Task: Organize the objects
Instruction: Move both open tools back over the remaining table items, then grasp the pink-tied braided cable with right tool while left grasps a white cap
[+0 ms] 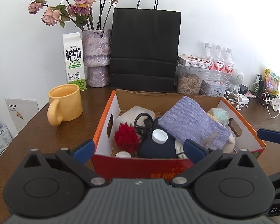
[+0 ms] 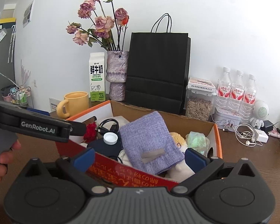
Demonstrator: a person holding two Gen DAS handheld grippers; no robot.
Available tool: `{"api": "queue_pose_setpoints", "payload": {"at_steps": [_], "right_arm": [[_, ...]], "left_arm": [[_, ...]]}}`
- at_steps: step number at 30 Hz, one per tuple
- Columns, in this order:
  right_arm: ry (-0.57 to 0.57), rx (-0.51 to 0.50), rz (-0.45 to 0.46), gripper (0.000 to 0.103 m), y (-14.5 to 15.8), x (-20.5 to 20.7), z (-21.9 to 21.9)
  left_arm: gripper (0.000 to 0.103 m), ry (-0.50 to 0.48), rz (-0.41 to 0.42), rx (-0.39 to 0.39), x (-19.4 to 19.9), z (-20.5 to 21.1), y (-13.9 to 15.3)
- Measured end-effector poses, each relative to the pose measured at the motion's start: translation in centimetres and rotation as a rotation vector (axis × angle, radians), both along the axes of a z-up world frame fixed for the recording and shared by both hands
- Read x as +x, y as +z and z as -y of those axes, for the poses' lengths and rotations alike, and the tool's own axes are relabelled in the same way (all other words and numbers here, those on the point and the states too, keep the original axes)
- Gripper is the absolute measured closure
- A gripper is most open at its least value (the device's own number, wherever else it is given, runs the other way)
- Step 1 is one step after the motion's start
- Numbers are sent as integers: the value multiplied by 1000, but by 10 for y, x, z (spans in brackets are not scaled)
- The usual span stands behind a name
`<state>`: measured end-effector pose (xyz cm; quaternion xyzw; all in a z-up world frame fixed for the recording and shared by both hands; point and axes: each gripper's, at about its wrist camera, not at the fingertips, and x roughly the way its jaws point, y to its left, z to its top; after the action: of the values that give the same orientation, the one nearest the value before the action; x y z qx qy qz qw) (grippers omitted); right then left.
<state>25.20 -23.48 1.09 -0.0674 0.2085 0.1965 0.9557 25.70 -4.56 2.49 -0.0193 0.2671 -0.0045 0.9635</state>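
Observation:
An orange-and-red cardboard box (image 1: 140, 166) (image 2: 130, 173) sits on the brown table. Inside lie a purple fabric pouch (image 1: 192, 123) (image 2: 149, 141), a navy bag with a white cap (image 1: 159, 136) (image 2: 110, 138), a red flower (image 1: 126, 138) (image 2: 90, 128), a black cable (image 1: 143, 124) (image 2: 108, 125), a white plastic container and a plush toy. My left gripper (image 1: 139, 152) hovers at the box's near wall, open and holding nothing. My right gripper (image 2: 140, 157) is over the near right corner, open and empty. A hand (image 2: 3, 158) holds the left gripper's body at the left of the right wrist view.
A yellow mug (image 1: 65, 102) stands left of the box. Behind are a milk carton (image 1: 73, 59), a vase of dried roses (image 1: 97, 56) and a black paper bag (image 1: 144, 50). At the back right are a seed jar, three water bottles (image 1: 219, 59), a tin and earphone cables (image 1: 235, 99).

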Motion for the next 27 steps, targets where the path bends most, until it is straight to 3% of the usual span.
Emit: {"api": "queue_pose_setpoints", "payload": {"at_steps": [12,23,27], "right_arm": [[38,-46,-132,0,-31,-50,-8],[24,-62,-289,0,-69,-46,-24],[15,-65,-286,0,-73,-48,-26]], "left_arm": [[0,11,-79,2,-58,-15,-24],[0,34,-133,3,-90,-28,-41],[0,42,-141,-2,-93,-31,-41]]}}
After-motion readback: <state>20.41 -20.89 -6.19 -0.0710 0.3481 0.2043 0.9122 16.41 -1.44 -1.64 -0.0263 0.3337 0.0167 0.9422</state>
